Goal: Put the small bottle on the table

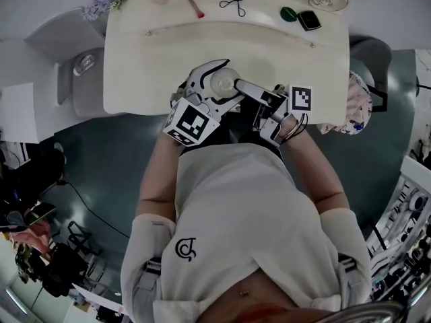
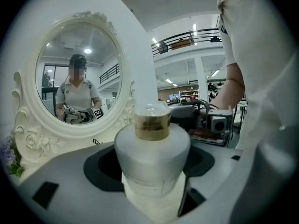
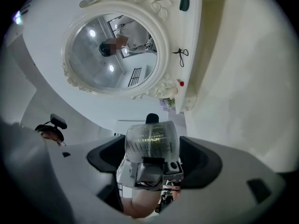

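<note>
Left tongs [image 2: 152, 162] and right tongs [image 3: 152, 148] pinch small bottle [image 1: 222, 83] over table [image 1: 168, 59], near its edge

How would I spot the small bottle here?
Find the cream dressing table. Over its near half, the left hand-held gripper and right hand-held gripper meet on the small bottle. It alone has a round white body, gold neck and clear cap.
</note>
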Action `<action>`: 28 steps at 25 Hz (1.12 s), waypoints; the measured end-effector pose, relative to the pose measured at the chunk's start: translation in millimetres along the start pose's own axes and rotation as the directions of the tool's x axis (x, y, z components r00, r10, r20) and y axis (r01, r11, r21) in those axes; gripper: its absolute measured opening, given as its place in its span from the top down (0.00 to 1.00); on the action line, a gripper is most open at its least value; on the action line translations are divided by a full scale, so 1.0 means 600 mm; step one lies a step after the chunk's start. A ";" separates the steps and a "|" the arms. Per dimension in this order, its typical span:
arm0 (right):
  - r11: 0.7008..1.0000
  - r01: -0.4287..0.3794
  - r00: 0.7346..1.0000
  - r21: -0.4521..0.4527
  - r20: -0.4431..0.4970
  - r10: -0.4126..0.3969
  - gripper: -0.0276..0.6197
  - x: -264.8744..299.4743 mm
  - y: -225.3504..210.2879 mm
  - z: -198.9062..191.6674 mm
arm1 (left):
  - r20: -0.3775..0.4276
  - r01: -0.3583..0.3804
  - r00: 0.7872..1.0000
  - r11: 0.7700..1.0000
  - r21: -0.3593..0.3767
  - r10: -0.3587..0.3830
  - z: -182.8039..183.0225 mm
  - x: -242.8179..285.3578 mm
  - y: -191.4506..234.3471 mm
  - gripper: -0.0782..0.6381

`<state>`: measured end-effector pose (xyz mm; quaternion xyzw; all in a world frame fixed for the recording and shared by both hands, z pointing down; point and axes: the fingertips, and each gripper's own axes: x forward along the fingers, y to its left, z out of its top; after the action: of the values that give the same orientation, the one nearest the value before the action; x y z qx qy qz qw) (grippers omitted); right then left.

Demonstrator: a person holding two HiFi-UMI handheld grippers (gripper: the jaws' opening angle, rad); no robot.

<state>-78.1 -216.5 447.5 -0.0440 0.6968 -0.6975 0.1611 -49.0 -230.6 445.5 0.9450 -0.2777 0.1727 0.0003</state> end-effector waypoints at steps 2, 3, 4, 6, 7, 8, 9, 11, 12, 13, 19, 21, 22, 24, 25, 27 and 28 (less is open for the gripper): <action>1.000 0.014 1.000 0.002 0.016 -0.014 0.39 0.011 -0.024 0.013 | -0.001 0.017 1.000 1.000 -0.008 -0.017 -0.023 0.007 0.016 0.40; 1.000 0.026 0.999 0.004 0.025 -0.026 0.39 0.014 -0.037 0.018 | -0.004 0.024 1.000 1.000 -0.011 -0.024 -0.036 0.011 0.023 0.40; 0.999 0.042 0.999 0.006 0.032 -0.043 0.40 0.016 -0.050 0.023 | -0.009 0.030 1.000 0.999 -0.015 -0.030 -0.049 0.015 0.028 0.40; 0.996 0.086 0.995 0.004 0.042 -0.086 0.39 0.018 -0.078 0.031 | -0.023 0.044 0.999 0.999 -0.024 -0.045 -0.076 0.021 0.036 0.40; 0.994 0.110 0.993 0.000 0.044 -0.110 0.39 0.019 -0.093 0.034 | -0.031 0.051 0.998 0.998 -0.031 -0.052 -0.090 0.023 0.039 0.40; 0.991 0.137 0.990 -0.006 0.046 -0.136 0.39 0.020 -0.108 0.037 | -0.041 0.058 0.997 0.998 -0.038 -0.059 -0.104 0.026 0.043 0.40; 0.986 0.165 0.985 -0.012 0.049 -0.164 0.38 0.020 -0.122 0.040 | -0.055 0.062 0.996 0.997 -0.045 -0.065 -0.119 0.028 0.046 0.40; 0.974 0.226 0.972 -0.023 0.065 -0.224 0.39 0.018 -0.152 0.048 | -0.093 0.067 0.993 0.997 -0.047 -0.071 -0.151 0.036 0.052 0.40; 0.966 0.258 0.964 -0.030 0.074 -0.255 0.39 0.015 -0.165 0.052 | -0.113 0.071 0.991 0.997 -0.043 -0.075 -0.165 0.040 0.054 0.40; 0.957 0.287 0.955 -0.038 0.084 -0.283 0.40 0.012 -0.178 0.055 | -0.130 0.077 0.988 0.996 -0.040 -0.081 -0.179 0.044 0.055 0.40; 0.929 0.369 0.925 -0.029 0.114 -0.364 0.47 -0.005 -0.220 0.057 | -0.180 0.112 0.976 0.992 -0.053 -0.120 -0.229 0.064 0.047 0.40; 0.922 0.386 0.917 -0.031 0.119 -0.380 0.50 -0.008 -0.226 0.057 | -0.196 0.115 0.973 0.992 -0.049 -0.122 -0.241 0.067 0.044 0.40; 0.918 0.394 0.914 -0.036 0.120 -0.388 0.52 -0.009 -0.229 0.057 | -0.204 0.116 0.971 0.992 -0.046 -0.123 -0.246 0.068 0.044 0.40; 0.913 0.406 0.909 -0.038 0.119 -0.399 0.56 -0.010 -0.233 0.057 | -0.216 0.117 0.969 0.992 -0.044 -0.123 -0.256 0.071 0.042 0.40; 0.911 0.410 0.907 -0.035 0.119 -0.404 0.59 -0.011 -0.235 0.057 | -0.222 0.117 0.967 0.992 -0.045 -0.125 -0.260 0.072 0.041 0.40; 0.908 0.417 0.904 -0.033 0.121 -0.411 0.60 -0.012 -0.239 0.057 | -0.235 0.122 0.963 0.991 -0.054 -0.131 -0.267 0.075 0.039 0.40; 0.907 0.420 0.902 -0.033 0.123 -0.413 0.61 -0.013 -0.240 0.058 | -0.241 0.125 0.961 0.990 -0.059 -0.136 -0.269 0.077 0.039 0.40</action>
<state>-84.1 -250.6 591.7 -0.2362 0.6813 -0.6913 0.0463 -77.8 -258.8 610.2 0.9325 -0.2165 0.2812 0.0663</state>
